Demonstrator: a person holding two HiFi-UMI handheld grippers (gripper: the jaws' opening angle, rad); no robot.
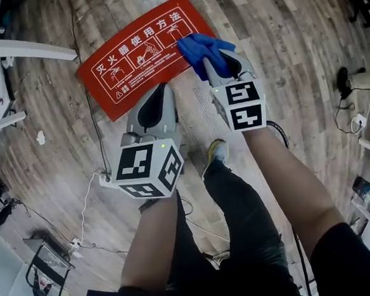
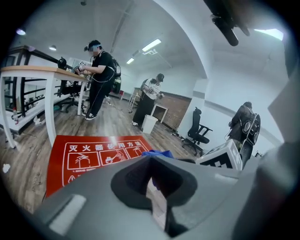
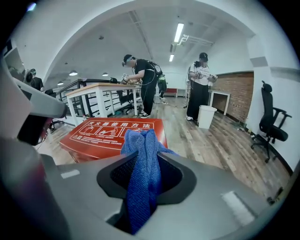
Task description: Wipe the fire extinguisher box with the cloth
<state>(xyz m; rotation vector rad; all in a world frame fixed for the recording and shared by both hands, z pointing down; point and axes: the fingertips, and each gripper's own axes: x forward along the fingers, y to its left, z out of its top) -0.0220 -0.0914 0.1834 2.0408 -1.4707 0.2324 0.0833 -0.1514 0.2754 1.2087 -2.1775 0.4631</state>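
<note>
As far as I can judge, progress: wiping is barely started, if at all; I see no wiped track on the box.
Fire extinguisher box (image 1: 141,55): red, lying flat on the wooden floor (image 1: 278,34), printed face up.
Right gripper (image 1: 211,58): clamped on the bunched blue cloth (image 1: 204,47) at the box's right corner; I can't tell whether it touches the box.
Left gripper (image 1: 163,91): jaws together, holding nothing, over the box's near edge.
Left to do: I reckon nearly the whole face.
</note>
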